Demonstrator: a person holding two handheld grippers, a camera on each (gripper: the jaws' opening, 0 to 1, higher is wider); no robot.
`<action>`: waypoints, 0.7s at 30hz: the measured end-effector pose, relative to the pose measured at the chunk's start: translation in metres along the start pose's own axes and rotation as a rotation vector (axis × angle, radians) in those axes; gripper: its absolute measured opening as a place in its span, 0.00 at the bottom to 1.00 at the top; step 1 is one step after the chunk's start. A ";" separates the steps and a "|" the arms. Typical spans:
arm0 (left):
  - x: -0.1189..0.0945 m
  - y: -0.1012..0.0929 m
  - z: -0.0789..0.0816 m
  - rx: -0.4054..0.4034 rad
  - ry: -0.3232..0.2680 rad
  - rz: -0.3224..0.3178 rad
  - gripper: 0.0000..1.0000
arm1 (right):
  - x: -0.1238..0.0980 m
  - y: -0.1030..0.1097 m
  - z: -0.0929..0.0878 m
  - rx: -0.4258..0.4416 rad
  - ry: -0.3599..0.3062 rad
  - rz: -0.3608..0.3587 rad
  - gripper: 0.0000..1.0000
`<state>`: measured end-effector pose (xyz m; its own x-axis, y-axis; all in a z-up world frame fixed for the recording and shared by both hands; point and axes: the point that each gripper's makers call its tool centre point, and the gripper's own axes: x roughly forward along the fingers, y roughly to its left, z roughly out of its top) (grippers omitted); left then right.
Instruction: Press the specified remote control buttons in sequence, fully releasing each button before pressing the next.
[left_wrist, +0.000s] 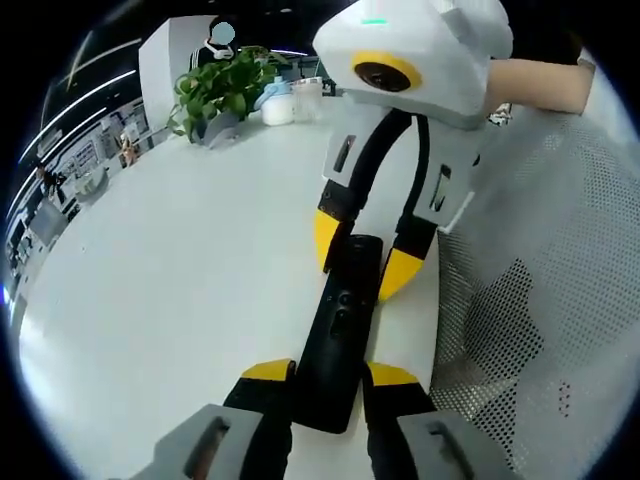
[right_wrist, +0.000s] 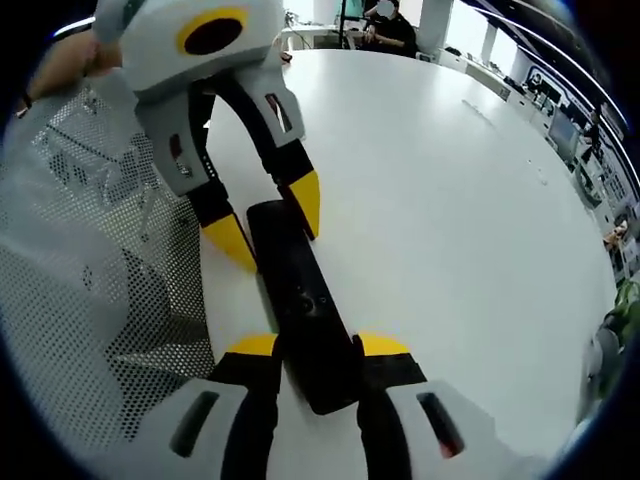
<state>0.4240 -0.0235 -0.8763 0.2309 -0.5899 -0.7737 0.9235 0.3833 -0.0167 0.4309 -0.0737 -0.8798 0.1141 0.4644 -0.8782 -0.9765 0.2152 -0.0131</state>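
On white counter (left_wrist: 150, 300), black remote control (left_wrist: 340, 330) pinched endwise by left gripper (left_wrist: 330, 375) and right gripper (right_wrist: 315, 345); button presses apparently unstarted.

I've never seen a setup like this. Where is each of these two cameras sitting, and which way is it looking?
Left gripper view: rides on the left tongs, looking along them over the black remote and white table toward a potted plant; the person's bare forearm shows top right.
Right gripper view: rides on the right tongs, looking the opposite way along the remote toward far desks; a hand shows top left.
Shared: the remote, the table, a white perforated mesh, and each other's tongs, one pair at each end of the remote.
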 end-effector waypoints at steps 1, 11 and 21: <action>0.000 0.000 0.000 -0.001 -0.002 0.000 0.27 | 0.000 0.000 0.000 -0.003 0.000 0.000 0.28; 0.000 0.000 0.001 -0.007 -0.009 0.006 0.27 | 0.000 0.001 0.001 0.014 0.004 -0.002 0.28; 0.000 -0.001 0.001 -0.017 -0.013 0.015 0.27 | 0.001 0.001 0.001 0.014 0.005 -0.003 0.28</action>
<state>0.4238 -0.0245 -0.8756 0.2488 -0.5934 -0.7655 0.9147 0.4038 -0.0157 0.4304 -0.0720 -0.8802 0.1166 0.4598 -0.8804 -0.9734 0.2290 -0.0093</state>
